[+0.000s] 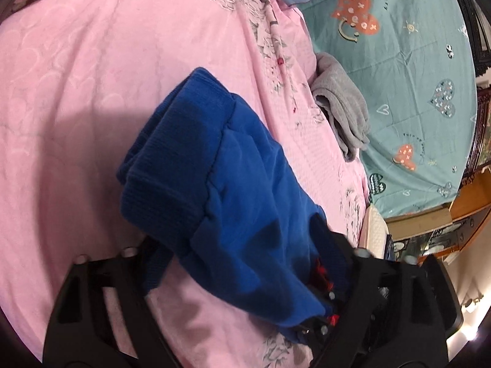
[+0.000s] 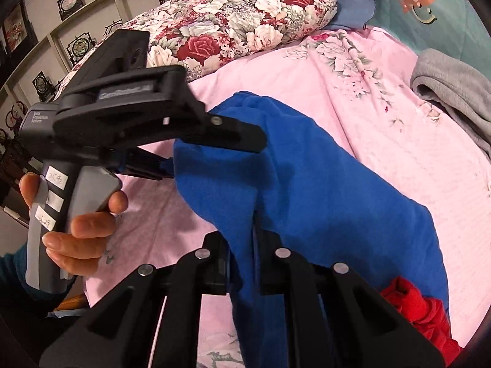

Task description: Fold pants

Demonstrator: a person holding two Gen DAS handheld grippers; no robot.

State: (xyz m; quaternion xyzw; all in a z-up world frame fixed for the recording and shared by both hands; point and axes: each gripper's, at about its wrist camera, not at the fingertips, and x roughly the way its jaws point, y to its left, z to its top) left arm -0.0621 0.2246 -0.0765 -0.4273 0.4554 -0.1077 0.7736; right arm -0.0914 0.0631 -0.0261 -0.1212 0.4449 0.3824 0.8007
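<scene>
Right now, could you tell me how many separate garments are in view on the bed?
3. The blue pants are held up by both grippers over the pink quilt, a grey garment lies at the quilt's edge, and a red garment sits beside the pants. More may be hidden underneath.

A pink quilt [image 1: 92, 107] covered the bed, a grey garment [image 1: 343, 107] lay at its edge against the teal sheet [image 1: 414, 98], a floral pillow [image 2: 245, 21] sat at its far end, a red cloth [image 2: 423, 316] beside it
</scene>
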